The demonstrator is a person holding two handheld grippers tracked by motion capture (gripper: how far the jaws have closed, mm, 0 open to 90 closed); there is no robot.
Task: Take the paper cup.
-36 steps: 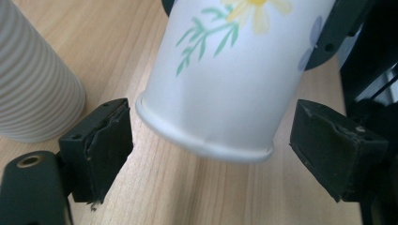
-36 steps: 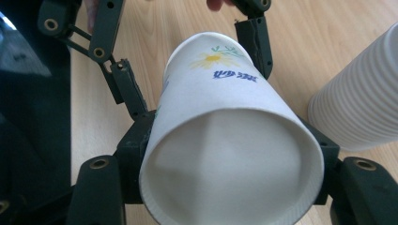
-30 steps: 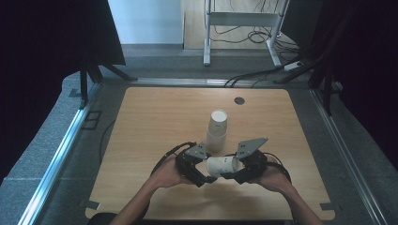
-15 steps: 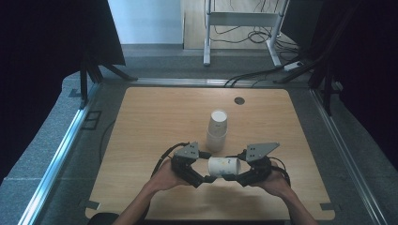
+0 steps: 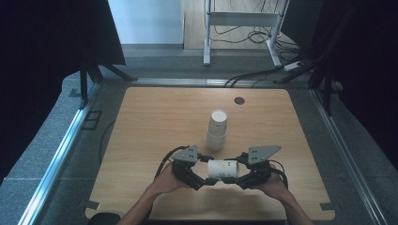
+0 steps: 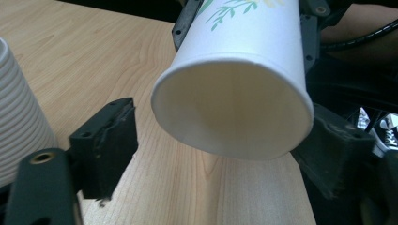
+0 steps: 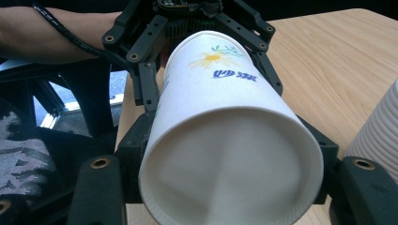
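Note:
A white paper cup point(image 5: 224, 169) with a flower print lies sideways in the air near the table's front edge, between both grippers. My right gripper point(image 5: 241, 177) is shut on its base end, and in the right gripper view the base of the cup point(image 7: 225, 154) faces me with a jaw pressed on each side. My left gripper point(image 5: 204, 178) stands open around the mouth end. In the left gripper view the cup's open rim point(image 6: 234, 108) sits between the jaws, with a clear gap to the left one.
A stack of upside-down ribbed white cups point(image 5: 217, 130) stands mid-table just behind the grippers, and its side shows close by point(image 6: 19, 117) point(image 7: 380, 131). The wooden table point(image 5: 155, 122) has a round cable port point(image 5: 240, 100) at the back. Metal rails run along both sides.
The two hands have spread slightly apart, the right one shifting rightward. The cup has stayed almost in place between them.

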